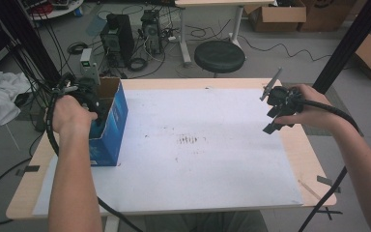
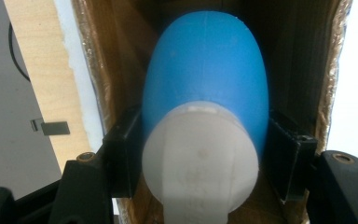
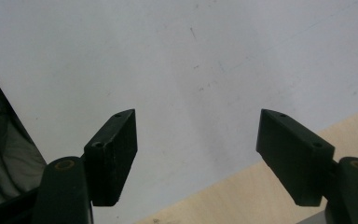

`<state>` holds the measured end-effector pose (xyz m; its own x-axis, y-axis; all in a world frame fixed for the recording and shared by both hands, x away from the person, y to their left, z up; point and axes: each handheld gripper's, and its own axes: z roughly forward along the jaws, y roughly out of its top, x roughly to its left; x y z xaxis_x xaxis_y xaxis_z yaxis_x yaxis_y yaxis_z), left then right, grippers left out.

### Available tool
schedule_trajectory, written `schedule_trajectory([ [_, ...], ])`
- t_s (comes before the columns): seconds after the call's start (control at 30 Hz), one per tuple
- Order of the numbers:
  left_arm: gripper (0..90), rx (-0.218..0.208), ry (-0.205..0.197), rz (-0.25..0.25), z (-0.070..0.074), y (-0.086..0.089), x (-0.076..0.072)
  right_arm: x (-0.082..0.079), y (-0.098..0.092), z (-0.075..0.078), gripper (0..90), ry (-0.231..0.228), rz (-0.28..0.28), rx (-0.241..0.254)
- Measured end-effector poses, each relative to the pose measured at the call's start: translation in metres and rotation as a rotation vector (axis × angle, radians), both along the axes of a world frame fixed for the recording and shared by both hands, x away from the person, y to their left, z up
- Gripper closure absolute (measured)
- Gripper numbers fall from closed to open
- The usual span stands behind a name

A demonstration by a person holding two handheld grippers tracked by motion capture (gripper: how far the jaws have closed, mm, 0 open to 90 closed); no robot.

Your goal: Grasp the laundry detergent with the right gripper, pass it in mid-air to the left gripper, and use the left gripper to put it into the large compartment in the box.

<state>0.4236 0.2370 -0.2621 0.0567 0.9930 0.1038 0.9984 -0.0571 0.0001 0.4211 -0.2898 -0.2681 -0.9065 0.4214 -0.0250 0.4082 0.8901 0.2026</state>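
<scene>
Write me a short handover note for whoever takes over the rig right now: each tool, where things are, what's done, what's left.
Left tool: shut on the blue and white bottle, held inside the open blue cardboard box at the table's left edge.
Right tool: open, holding nothing, over the white sheet near the right side.
Done: bottle gripped.
Left: cannot tell whether the bottle is going in or coming out; check before moving or releasing it.

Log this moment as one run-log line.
left gripper: shut on blue-and-white plastic bottle inside open blue cardboard box | right gripper: open, nothing between jaws, above white sheet
</scene>
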Motion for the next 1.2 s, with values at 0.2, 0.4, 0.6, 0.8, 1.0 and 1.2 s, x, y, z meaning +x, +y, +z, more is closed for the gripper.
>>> schedule_trajectory([
  [0.2,39.0,-0.003,-0.002,0.0,-0.0005,0.0001,0.0003,-0.0004,-0.0008,0.0009,29.4,-0.002,0.002,-0.001],
  [0.4,38.9,-0.005,0.002,0.001,-0.0018,0.0001,-0.0004,-0.0011,-0.0011,0.0002,29.4,0.001,0.0,-0.001],
  [0.6,38.8,-0.005,0.003,0.001,-0.0021,-0.0007,-0.0011,-0.0022,-0.0017,0.0005,29.4,0.0,0.001,-0.001],
  [0.8,38.7,0.001,0.0,-0.002,-0.0025,-0.0023,-0.0018,-0.0034,-0.0025,0.0022,29.4,-0.001,0.0,-0.001],
  [1.0,38.6,0.002,0.0,-0.003,-0.0025,-0.0028,-0.0022,-0.0037,-0.0029,0.0042,29.4,-0.002,-0.003,0.0],
  [1.2,38.4,0.004,-0.005,-0.005,-0.0028,-0.0037,-0.0022,-0.004,-0.003,0.0053,29.4,-0.002,0.0,0.001],
])
